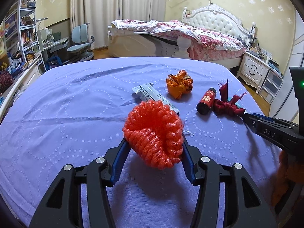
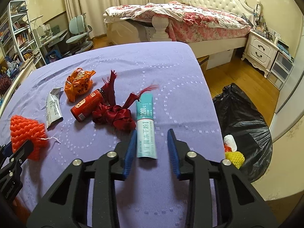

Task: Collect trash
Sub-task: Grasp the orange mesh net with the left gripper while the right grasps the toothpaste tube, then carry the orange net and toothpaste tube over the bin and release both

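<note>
Right now the left gripper (image 1: pixel 153 142) has its blue pads pinching the orange-red foam net (image 1: pixel 153 133), which bulges up between them above the purple tablecloth (image 1: pixel 66 114). Ahead of it lie a grey-white wrapper (image 1: pixel 152 95), a crumpled orange bag (image 1: pixel 179 84), a red bottle (image 1: pixel 206 100) on its side and a dark red ribbon (image 1: pixel 228 104), all loosely clustered toward the table's right half. The left half of the cloth is bare, with free room out to its rounded edge.

The right gripper (image 2: pixel 153 146) stands with its jaws apart around the teal-and-white tube (image 2: pixel 147 129); the left pad is just beside the tube, the right pad clear of it (no squeeze visible in this view). The tube lies lengthwise, touching the ribbon at its left, near the table's right edge. Beyond that edge, down on the wooden floor, sits an open black trash bag (image 2: pixel 247 125) with a yellow foam net (image 2: pixel 234 158) and some white scrap at its mouth.
</note>
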`<state>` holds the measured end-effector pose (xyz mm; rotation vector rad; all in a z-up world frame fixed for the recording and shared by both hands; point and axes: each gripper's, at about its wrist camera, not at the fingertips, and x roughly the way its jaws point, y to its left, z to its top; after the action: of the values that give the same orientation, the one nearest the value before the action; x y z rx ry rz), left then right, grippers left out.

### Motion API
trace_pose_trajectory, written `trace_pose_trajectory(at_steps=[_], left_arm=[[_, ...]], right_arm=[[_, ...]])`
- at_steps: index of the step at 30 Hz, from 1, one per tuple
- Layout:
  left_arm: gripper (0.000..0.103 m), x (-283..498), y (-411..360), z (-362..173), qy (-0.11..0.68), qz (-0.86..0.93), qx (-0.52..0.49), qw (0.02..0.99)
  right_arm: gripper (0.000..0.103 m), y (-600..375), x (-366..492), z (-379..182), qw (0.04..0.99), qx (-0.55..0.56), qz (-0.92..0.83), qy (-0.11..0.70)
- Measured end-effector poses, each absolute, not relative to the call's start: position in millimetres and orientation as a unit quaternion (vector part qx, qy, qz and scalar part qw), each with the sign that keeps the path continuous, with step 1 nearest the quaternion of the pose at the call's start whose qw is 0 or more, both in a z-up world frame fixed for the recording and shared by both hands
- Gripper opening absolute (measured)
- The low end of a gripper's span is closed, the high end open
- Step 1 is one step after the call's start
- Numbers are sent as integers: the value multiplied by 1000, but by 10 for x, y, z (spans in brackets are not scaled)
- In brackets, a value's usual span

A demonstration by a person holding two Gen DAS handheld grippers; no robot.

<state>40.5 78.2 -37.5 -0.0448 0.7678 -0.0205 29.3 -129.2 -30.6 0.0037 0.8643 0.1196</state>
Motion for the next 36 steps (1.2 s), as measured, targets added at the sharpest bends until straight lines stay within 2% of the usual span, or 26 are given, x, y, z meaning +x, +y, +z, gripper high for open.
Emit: trace_pose_trajectory(at_steps=[3,10,13,14,18,21,27,36], left_arm=[[59,399,804,-394,376,-9,-25,926],[72,398,847,-412,385,-8,-41,922],[73,425,853,-428,391,-11,-43,919],[72,429,845,-435,393,-14,-42,919],[45,402,792,-440,391,-23,-32,919],[35,374,772,-432,385,-33,-31,922],[26,305,758,-388,369,-42,-35,928],[25,224,685,-341,354,-52,-27,933]], right_arm=[[18,-1279,271,-304,905,4,62,420],[18,-1293,79,-303,905,13,71,419],[17,-1303,4,-312,905,13,74,418],[17,-1314,-9,-311,905,16,75,417],[16,-1343,-61,-307,905,24,79,416],[15,-1372,-96,-303,906,33,82,413],[14,-1417,-149,-287,909,38,85,406],[14,-1465,-196,-253,912,42,87,399]])
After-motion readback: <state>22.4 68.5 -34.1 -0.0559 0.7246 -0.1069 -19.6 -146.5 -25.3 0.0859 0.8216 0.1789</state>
